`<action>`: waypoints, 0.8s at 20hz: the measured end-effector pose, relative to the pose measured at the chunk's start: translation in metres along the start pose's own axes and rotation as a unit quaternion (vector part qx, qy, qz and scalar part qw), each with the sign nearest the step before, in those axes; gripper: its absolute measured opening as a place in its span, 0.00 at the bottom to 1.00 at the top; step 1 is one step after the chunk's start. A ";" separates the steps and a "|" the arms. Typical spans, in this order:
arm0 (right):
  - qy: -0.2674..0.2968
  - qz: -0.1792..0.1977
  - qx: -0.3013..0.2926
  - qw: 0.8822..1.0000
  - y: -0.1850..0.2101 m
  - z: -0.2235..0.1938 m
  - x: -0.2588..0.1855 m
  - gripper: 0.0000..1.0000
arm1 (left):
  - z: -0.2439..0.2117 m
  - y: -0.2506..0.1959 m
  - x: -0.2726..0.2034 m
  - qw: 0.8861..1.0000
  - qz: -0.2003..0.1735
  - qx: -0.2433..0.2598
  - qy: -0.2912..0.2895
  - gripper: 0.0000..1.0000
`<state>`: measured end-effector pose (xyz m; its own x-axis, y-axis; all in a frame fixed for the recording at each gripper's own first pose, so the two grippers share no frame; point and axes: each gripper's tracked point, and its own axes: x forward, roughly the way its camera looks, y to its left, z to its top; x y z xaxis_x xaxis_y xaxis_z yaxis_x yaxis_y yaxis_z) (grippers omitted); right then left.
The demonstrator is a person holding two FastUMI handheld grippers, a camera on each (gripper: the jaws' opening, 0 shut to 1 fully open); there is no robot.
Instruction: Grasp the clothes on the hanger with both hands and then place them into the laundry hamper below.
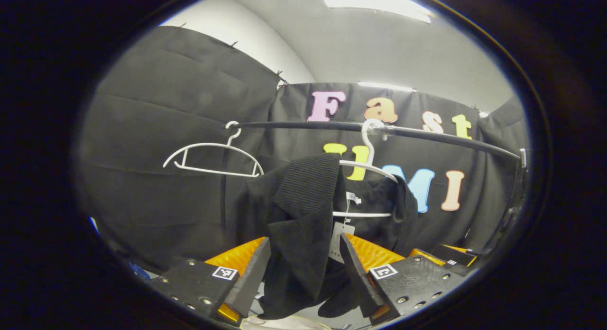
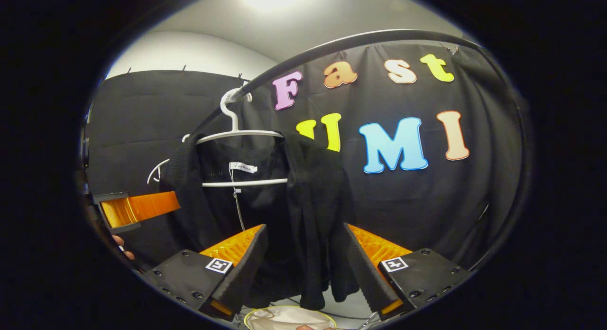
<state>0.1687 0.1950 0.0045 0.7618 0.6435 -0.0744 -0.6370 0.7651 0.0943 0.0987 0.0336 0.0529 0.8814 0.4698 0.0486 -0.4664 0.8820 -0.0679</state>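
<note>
A black garment hangs on a white hanger from a black rail. My left gripper is open, and the garment's left shoulder and sleeve hang down between its wide-set fingers. In the right gripper view the same garment droops from the hanger, its right side falling between the fingers of my open right gripper. Farther left there, the left gripper reaches into the cloth. The hamper's pale rim lies directly below.
An empty white hanger hangs on the rail to the left of the garment. The right gripper sits low at the right of the left gripper view. A paper tag dangles inside the garment. Black cloth walls close in behind.
</note>
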 end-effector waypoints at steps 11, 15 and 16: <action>0.006 0.033 -0.007 0.999 -0.003 0.014 0.070 0.98 | 0.005 -0.012 0.039 0.998 0.065 0.014 -0.005 0.85; 0.014 0.033 -0.019 0.999 0.000 0.007 0.083 0.98 | -0.004 -0.008 0.052 0.996 0.087 0.015 0.004 0.86; 0.012 0.030 -0.017 0.999 0.000 0.008 0.086 0.98 | -0.005 -0.006 0.054 0.996 0.092 0.018 0.004 0.86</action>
<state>0.2347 0.2503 0.0062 0.7192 0.6886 -0.0925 -0.6856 0.7249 0.0664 0.1499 0.0537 0.0509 0.7816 0.6231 0.0306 -0.6219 0.7821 -0.0398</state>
